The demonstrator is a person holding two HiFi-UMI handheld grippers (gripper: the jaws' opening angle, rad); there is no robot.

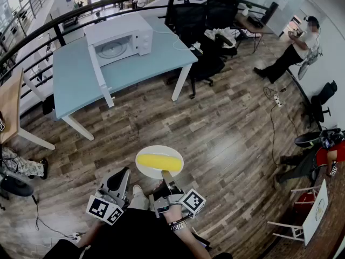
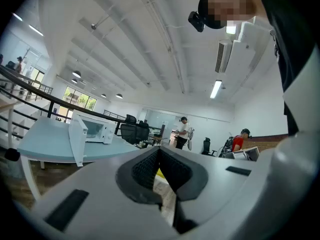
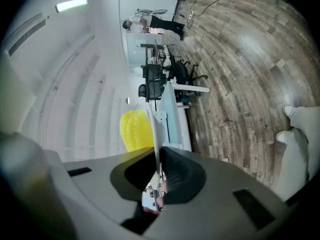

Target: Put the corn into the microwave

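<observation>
A yellow corn cob (image 1: 159, 162) lies on a white plate (image 1: 156, 150) held low in front of me over the wooden floor. My right gripper (image 1: 166, 176) is shut on the plate's near rim. In the right gripper view the plate (image 3: 152, 129) runs edge-on between the pads, with the corn (image 3: 135, 129) on its left face. My left gripper (image 1: 123, 176) hangs just left of the plate, apart from it; its jaws (image 2: 159, 151) meet with nothing between them. The white microwave (image 1: 119, 39) stands on the light blue table (image 1: 75, 80) far ahead, its door (image 1: 99, 74) swung open.
Black office chairs (image 1: 199, 15) crowd the table's right end. A wooden desk (image 1: 8, 107) sits at the left. A person (image 1: 294, 50) stands at the far right, and a power strip with cable (image 1: 277, 99) lies on the floor. A curved railing (image 1: 64, 20) runs behind the table.
</observation>
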